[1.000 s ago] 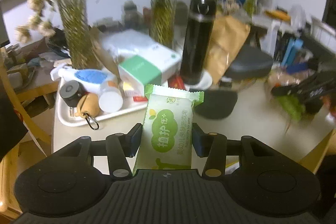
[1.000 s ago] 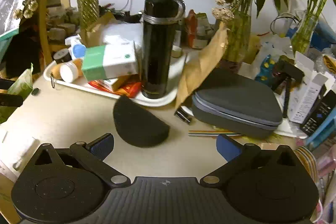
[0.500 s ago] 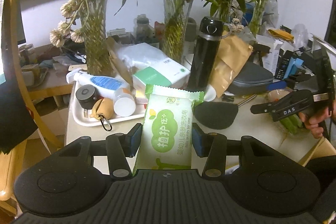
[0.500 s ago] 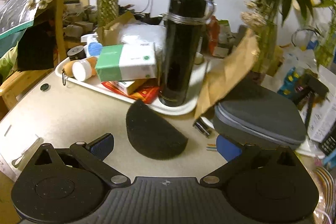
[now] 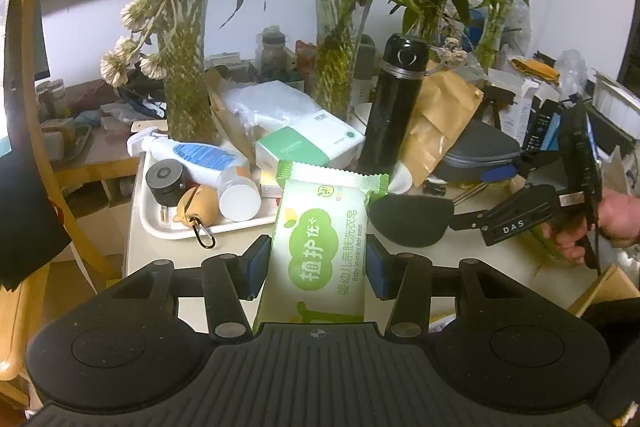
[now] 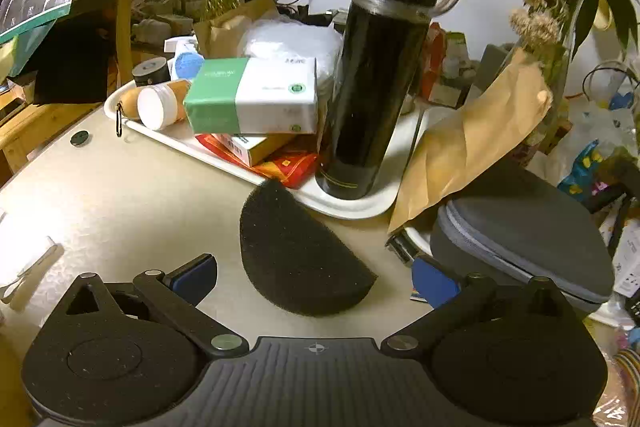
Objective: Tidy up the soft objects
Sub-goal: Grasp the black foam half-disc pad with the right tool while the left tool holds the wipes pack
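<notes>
Right now the green-and-white soap packet (image 5: 320, 251) sits clamped between the blue pads of the left gripper (image 5: 318, 267), held lengthwise above the near edge of the beige table (image 6: 120, 195), its far end pointing toward the white tray (image 5: 180, 229). Just to its right in the left wrist view, the black half-round sponge (image 6: 296, 259) lies flat on the table, touching or nearly touching the tray's front rim. The right gripper (image 6: 314, 277) has its jaws spread wide, one blue pad on each side of the sponge without touching it. On the tray stand a tall black flask (image 6: 380, 67), a green-and-white box (image 6: 252, 97) stacked on smaller packets, a spray bottle (image 5: 192, 155) and a white-capped jar (image 5: 238, 193). Beside the tray leans a brown paper bag (image 6: 468, 143), against a grey zip case (image 6: 520, 231).
</notes>
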Tool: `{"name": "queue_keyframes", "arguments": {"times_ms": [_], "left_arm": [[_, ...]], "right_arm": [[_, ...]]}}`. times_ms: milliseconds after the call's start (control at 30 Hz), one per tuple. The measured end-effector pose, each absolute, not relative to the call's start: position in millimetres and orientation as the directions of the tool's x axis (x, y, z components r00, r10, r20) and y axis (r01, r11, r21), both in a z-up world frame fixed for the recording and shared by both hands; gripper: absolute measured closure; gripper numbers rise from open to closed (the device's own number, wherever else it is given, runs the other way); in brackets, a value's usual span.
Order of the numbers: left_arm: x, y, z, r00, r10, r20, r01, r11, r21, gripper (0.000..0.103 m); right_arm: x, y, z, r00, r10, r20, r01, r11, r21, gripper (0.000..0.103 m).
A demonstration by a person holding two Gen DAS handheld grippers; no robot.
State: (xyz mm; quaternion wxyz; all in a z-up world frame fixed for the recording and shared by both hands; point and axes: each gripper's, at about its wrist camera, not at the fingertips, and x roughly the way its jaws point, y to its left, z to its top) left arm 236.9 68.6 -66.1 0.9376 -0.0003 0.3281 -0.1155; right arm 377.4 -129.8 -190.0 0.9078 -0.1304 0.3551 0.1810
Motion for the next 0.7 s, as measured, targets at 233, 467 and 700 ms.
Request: {"name": "queue_keyframes", "arguments": {"times_ms": [233,467,700], "left_arm": [[240.7,69.0,-66.8,0.753,-0.225,-0.618,0.217,0.972,-0.09,0.055],[244.2,65.7,-68.4,0.745,-0.233,-0.625,0.228,0.969,-0.09,0.055],[246.2,69.5,-70.0,0.742,-0.229,-0.63,0.225,0.97,-0.089,0.055]], "right_arm": [[387.7,-120.9,-201.5,0.664,0.247,-0.706,-0.459,0.88,-0.123,0.0],[401.2,-108.9,-217.0,0.649,0.23,-0.725,-0.478,0.865,-0.154,0.0],[422.4,-96.9,-234.8,0.642,0.205,-0.738,-0.484,0.856,-0.183,0.0]]}}
